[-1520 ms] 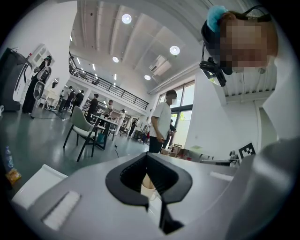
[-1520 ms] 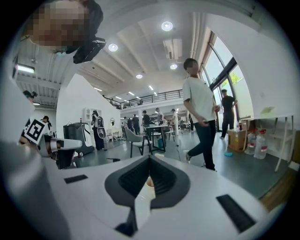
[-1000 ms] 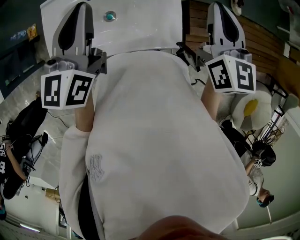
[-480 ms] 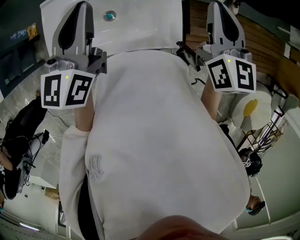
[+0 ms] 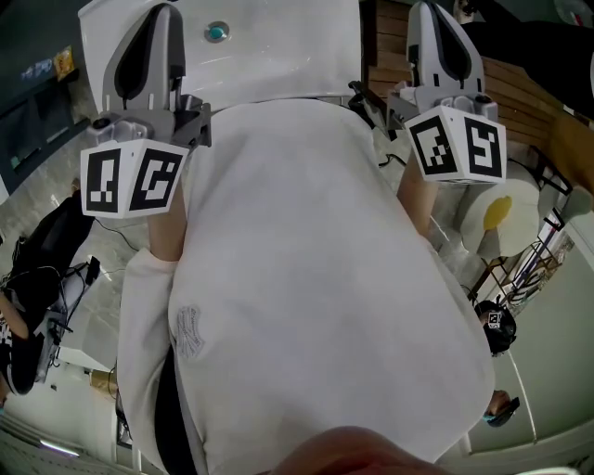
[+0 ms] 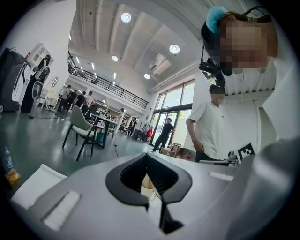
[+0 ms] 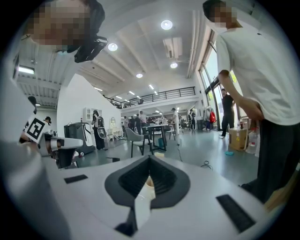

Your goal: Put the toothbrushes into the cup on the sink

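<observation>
No toothbrush and no cup shows in any view. In the head view a white sink (image 5: 278, 46) with a teal drain (image 5: 216, 32) lies at the top edge, beyond the person's white shirt (image 5: 297, 278). My left gripper (image 5: 160, 11) is held up at the shirt's left and my right gripper (image 5: 429, 9) at its right, each with its marker cube toward the camera. In the left gripper view the left gripper (image 6: 148, 156) has its jaws together with nothing between them. The right gripper (image 7: 150, 159) looks the same in the right gripper view, shut and empty, facing a large hall.
A white round seat with a yellow centre (image 5: 498, 213) and a wire rack (image 5: 529, 260) stand at the right of the head view. People stand nearby: one in a white shirt (image 6: 208, 126), another close at the right (image 7: 262, 70). A chair and table (image 6: 86, 126) stand in the hall.
Both grippers have kept still. People on the floor at the lower left and lower right of the head view have shifted position.
</observation>
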The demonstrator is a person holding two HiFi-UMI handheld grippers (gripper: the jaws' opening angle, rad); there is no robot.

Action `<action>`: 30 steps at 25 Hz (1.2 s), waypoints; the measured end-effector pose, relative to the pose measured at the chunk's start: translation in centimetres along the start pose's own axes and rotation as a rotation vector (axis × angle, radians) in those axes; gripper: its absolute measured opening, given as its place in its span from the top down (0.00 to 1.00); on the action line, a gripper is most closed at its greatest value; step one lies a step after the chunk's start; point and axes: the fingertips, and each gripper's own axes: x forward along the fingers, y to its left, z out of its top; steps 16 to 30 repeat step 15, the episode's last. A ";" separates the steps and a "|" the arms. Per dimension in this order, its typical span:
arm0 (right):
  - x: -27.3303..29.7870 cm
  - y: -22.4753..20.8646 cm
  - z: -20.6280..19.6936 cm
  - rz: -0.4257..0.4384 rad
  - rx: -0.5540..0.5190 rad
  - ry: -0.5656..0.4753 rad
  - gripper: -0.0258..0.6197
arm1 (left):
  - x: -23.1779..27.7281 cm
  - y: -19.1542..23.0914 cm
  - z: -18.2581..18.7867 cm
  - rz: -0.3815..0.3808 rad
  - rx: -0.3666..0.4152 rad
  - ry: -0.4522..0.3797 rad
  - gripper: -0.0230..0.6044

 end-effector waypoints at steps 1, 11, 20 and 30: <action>0.0 0.0 0.0 0.000 0.000 0.000 0.94 | 0.0 -0.1 0.0 -0.001 0.000 0.000 0.99; -0.1 -0.1 0.1 0.000 0.001 0.003 0.94 | -0.1 -0.2 0.1 -0.004 0.001 0.001 0.99; 0.0 0.0 0.1 0.002 0.000 0.005 0.94 | -0.1 -0.2 0.2 -0.004 -0.001 0.003 0.99; 0.0 0.0 0.1 0.002 0.000 0.005 0.94 | -0.1 -0.2 0.2 -0.004 -0.001 0.003 0.99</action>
